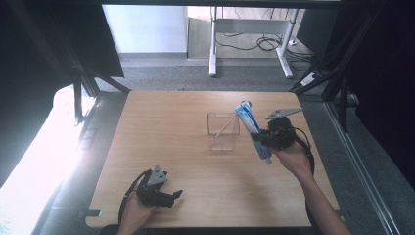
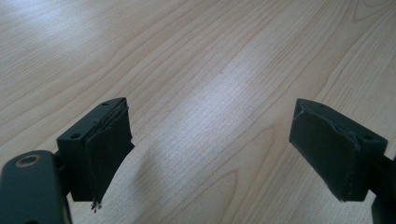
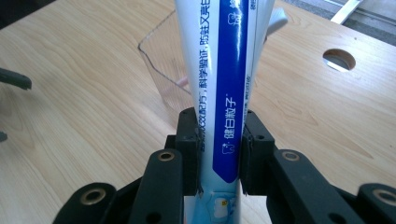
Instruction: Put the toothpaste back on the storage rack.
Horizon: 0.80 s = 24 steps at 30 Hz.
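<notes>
- The wooden table [image 1: 186, 147] takes up the middle of the high view.
- A clear container [image 1: 223, 131] stands right of centre, with a thin stick leaning inside.
- The right gripper [image 1: 266, 138], at centre right, has its jaws clamped on a blue-and-white toothpaste tube [image 1: 253, 129], tilted just beside the container.
- The left gripper [image 1: 171, 196], at lower left, rests with jaws spread wide and nothing between them.

Table [image 1: 176, 147]: light wood grain, rounded corners, round cable hole [image 3: 339, 59] near one edge.
Floor [image 1: 161, 73]: grey carpet beyond the far edge.
Desk legs [image 1: 213, 44]: white, standing on the carpet.
Cables [image 1: 264, 43]: dark, tangled between those legs.
</notes>
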Tool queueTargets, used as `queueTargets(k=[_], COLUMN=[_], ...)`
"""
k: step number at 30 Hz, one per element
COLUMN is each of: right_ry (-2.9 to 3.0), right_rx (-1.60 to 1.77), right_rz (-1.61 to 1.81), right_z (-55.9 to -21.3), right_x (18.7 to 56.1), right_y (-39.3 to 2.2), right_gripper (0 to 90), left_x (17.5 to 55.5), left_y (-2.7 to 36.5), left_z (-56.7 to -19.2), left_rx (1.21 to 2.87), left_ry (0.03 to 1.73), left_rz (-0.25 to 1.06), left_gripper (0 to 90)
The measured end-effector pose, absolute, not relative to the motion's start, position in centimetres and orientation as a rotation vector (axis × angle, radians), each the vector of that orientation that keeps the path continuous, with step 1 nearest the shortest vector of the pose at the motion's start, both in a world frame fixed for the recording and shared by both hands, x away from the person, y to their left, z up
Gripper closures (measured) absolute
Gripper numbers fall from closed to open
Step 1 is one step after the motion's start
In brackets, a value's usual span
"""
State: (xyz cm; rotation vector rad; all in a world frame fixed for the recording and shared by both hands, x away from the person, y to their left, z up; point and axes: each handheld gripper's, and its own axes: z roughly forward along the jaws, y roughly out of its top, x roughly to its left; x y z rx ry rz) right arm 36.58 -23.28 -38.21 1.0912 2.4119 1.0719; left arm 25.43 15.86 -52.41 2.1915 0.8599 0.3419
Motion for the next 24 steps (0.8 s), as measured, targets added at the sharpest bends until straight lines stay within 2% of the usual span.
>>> queueTargets(k=[14,24], right_ry=[2.390,2.371], right_rx=[1.073,1.039], right_rz=[1.130,1.161], right_z=[-37.0,-36.3], right_x=[38.2,39.6], right_y=[-21.5,-20.3], right_gripper=[73.3,73.3], left_x=[25.7,25.6], left_y=[16.0,15.9], left_z=[-52.7,-52.6], left_rx=[2.179,2.178], left_ry=[0.888,0.883], left_rz=[0.289,0.300], left_gripper=[12.9,12.9])
